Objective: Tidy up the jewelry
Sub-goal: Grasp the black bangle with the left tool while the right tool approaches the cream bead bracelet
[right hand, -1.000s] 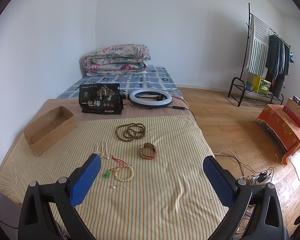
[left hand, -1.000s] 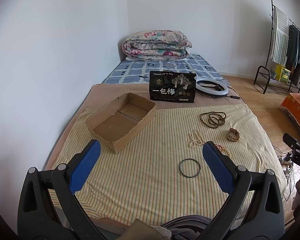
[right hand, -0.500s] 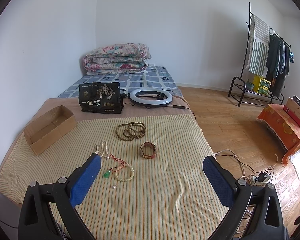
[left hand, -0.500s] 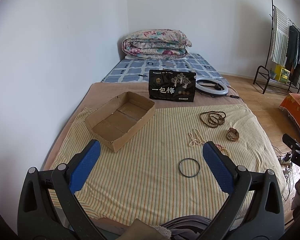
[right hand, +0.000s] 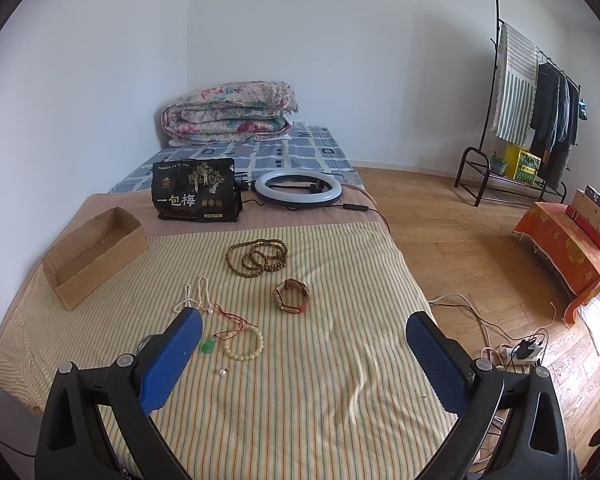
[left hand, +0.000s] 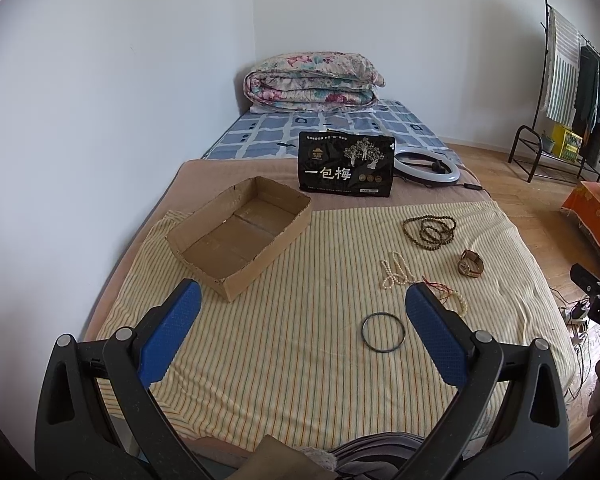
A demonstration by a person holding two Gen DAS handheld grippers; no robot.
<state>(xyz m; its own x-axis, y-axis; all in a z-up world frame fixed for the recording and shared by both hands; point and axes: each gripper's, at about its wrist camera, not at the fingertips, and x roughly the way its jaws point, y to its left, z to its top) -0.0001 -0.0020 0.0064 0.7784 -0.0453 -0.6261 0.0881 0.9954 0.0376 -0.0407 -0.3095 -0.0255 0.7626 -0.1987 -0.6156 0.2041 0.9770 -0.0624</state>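
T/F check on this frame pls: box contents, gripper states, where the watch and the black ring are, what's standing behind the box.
1. The cardboard box is empty. True.
2. The left gripper is shut on the black ring. False: its jaws are wide apart and hold nothing; the ring lies flat on the striped cloth.
3. The right gripper is open and holds nothing. True.
4. The watch is inside the box. False: it lies on the cloth, apart from the box, near the brown bead strand.
5. A black bag stands upright behind the cloth, next to the ring light. True.
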